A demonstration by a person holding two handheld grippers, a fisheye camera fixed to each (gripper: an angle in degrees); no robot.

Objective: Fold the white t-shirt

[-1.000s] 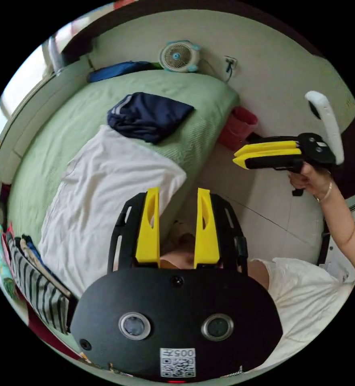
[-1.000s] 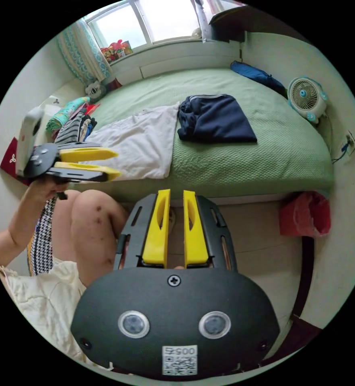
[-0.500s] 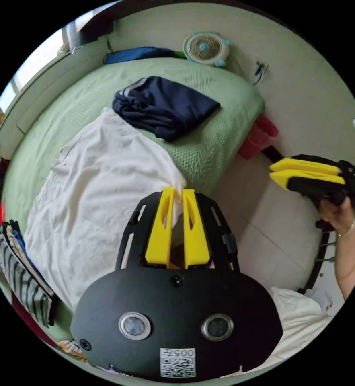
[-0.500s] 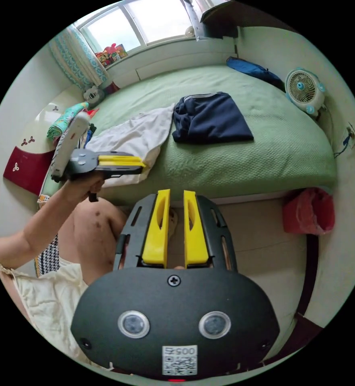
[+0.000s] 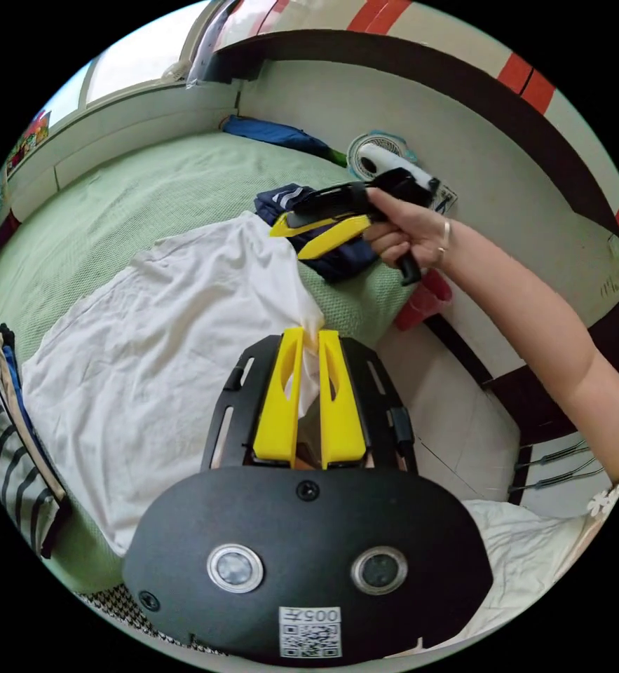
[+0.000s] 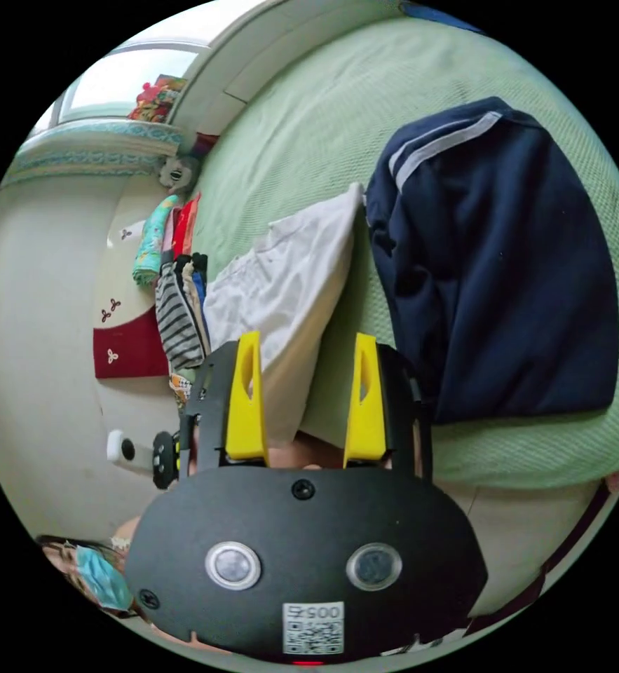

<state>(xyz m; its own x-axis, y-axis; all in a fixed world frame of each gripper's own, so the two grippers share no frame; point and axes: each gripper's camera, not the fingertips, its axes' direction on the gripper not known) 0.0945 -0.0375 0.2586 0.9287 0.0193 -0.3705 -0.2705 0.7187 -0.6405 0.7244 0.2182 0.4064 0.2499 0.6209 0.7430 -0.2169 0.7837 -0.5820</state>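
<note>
The white t-shirt (image 5: 162, 336) lies spread on the green bed (image 5: 113, 203). My left gripper (image 5: 308, 335) is shut on a bunched corner of it at the bed's edge, lifting the cloth slightly. In the left gripper view my right gripper (image 5: 291, 242) hangs open above the shirt's far edge, held by a hand (image 5: 411, 231). In the right gripper view the right gripper (image 6: 308, 343) has its jaws wide apart over the white t-shirt (image 6: 288, 294), touching nothing that I can see.
A folded navy garment (image 6: 505, 266) lies on the bed beside the shirt. A stack of striped and coloured clothes (image 6: 176, 308) sits at the bed's other end. A small fan (image 5: 376, 151) and a red bin (image 5: 421, 301) stand by the wall past the bed.
The right gripper swung from beside the bed to above the shirt's far edge and opened its jaws. The left gripper closed on the shirt's corner and has stayed shut on it.
</note>
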